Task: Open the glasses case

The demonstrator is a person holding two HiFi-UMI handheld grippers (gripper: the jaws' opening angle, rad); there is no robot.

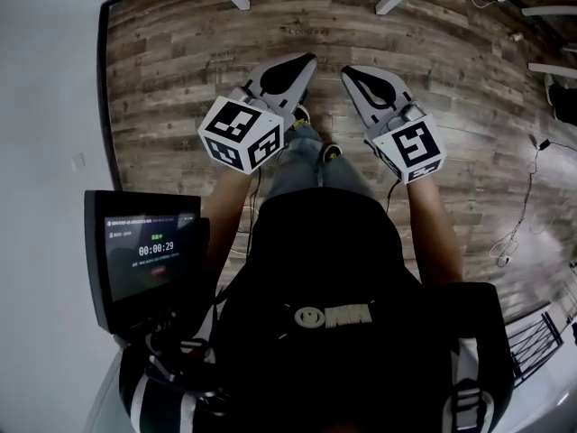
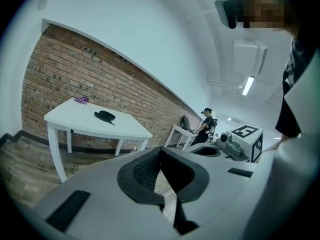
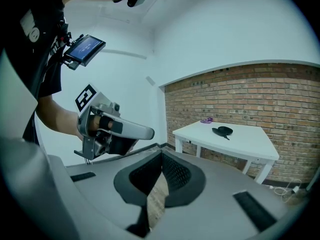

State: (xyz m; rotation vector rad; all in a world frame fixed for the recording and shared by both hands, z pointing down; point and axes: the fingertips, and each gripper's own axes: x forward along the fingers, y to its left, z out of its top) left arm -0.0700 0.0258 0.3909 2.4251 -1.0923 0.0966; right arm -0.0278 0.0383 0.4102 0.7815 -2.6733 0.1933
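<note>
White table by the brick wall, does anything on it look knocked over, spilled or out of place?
Nothing stands out. The white table stands level. A dark oval object, likely the glasses case, lies flat on its top, with a small purple item apart from it near a far corner.

Head cam looks down, close on left gripper [image 1: 305, 61] & right gripper [image 1: 348, 70] over wood floor [image 1: 180, 79]; each gripper cam looks out along its jaws, both seeing the far white table [image 2: 125, 126].
</note>
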